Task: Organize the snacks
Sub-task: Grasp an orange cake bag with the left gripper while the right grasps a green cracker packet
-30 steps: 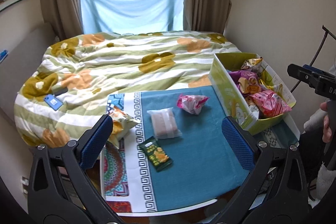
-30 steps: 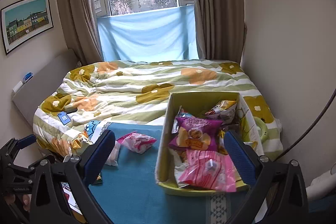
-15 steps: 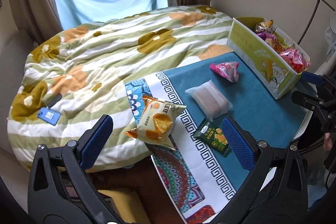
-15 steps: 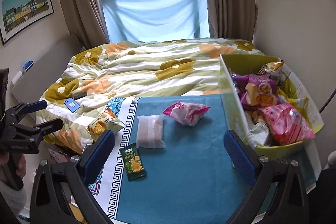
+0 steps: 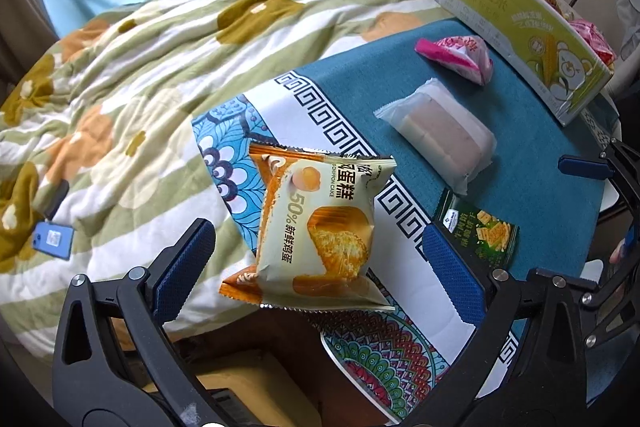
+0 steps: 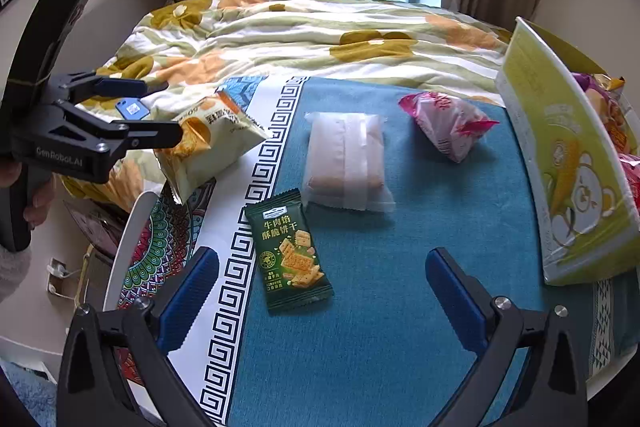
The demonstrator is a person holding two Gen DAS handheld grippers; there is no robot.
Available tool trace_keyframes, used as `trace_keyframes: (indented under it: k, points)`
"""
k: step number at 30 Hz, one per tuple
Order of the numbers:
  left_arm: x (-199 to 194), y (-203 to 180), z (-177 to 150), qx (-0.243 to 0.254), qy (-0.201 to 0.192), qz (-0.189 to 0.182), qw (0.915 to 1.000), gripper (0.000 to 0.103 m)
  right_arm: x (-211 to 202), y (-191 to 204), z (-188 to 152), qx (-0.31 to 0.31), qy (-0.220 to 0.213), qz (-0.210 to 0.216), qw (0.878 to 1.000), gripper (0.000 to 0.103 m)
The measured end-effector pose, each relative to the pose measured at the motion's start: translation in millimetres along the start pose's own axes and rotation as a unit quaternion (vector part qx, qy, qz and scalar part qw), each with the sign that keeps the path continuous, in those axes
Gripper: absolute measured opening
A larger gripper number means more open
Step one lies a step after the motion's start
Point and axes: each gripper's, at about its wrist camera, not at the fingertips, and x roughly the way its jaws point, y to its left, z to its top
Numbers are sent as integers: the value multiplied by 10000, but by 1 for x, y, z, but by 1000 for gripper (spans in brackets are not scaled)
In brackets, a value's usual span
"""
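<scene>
An orange and cream cake packet [image 5: 316, 227] lies at the left edge of the table's cloth [image 5: 532, 163], partly over the quilt. My left gripper [image 5: 316, 247] is open, one finger on each side of the packet and apart from it. In the right wrist view the left gripper [image 6: 164, 111] hovers at the cake packet [image 6: 212, 143]. My right gripper [image 6: 322, 267] is open just above a dark green cracker packet [image 6: 290, 251]. A translucent white packet [image 6: 344, 163] and a pink packet [image 6: 444, 123] lie further back. The green snack box [image 6: 560, 163] stands at the right, holding several packets.
A flowered quilt [image 5: 160, 47] covers the bed behind and left of the table. A small blue tag [image 5: 52, 239] lies on it. The table's rounded front-left rim [image 6: 120, 243] drops to the floor. Curtains and a window lie beyond.
My left gripper has swung left and come down over the cake packet. My right gripper has turned away from the box and dropped low over the green cracker packet.
</scene>
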Motion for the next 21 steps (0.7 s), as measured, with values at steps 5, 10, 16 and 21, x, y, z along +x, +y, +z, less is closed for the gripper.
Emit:
trace_keyframes:
  k: [5, 10, 16, 21]
  points:
    - [23, 4, 1, -9, 165, -55, 9998, 102, 26, 17, 3, -414, 220, 28, 9989, 103]
    - [42, 12, 2, -115, 418, -122, 9990, 83, 46, 28, 3, -807, 429, -64, 9958, 95]
    - [51, 5, 0, 91, 534, -115, 9985, 70, 58, 29, 2, -859, 582, -4, 9946, 88]
    - [53, 2, -3, 95, 549, -151, 9983, 63, 64, 31, 2, -868, 648, -10, 9941, 81]
